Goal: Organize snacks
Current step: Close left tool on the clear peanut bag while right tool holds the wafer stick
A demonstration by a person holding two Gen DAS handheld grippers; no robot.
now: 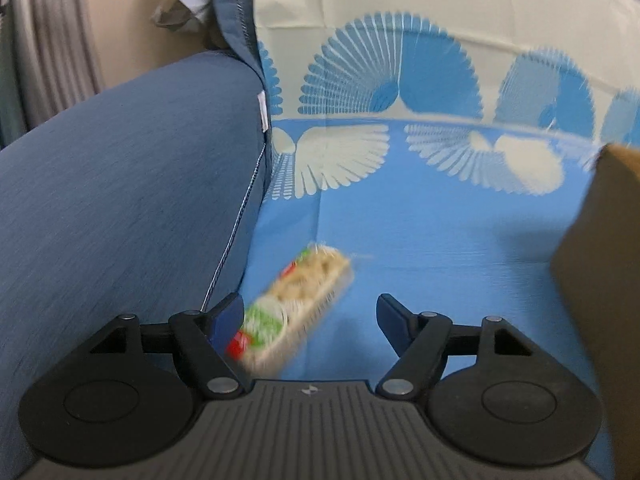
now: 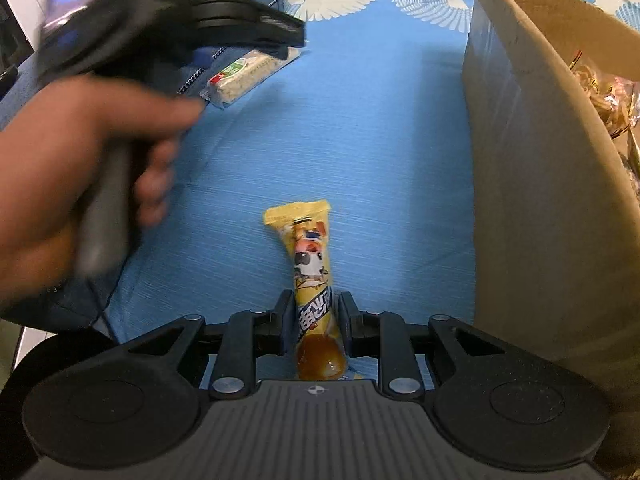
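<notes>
Your right gripper (image 2: 314, 312) is clamped on the yellow cartoon-printed snack tube (image 2: 310, 264), lying on the blue bedsheet (image 2: 360, 128) near the open brown cardboard box (image 2: 532, 200), likely its destination. Your left gripper (image 1: 310, 316) gapes over the clear-wrapped pale wafer bar (image 1: 296, 300), which lies loose at the sheet's edge beside the grey-blue cushion (image 1: 128, 184).

Black gripper (image 1: 311, 318) linkages, silver pivot screws, ribbed grey body, blue pads
</notes>
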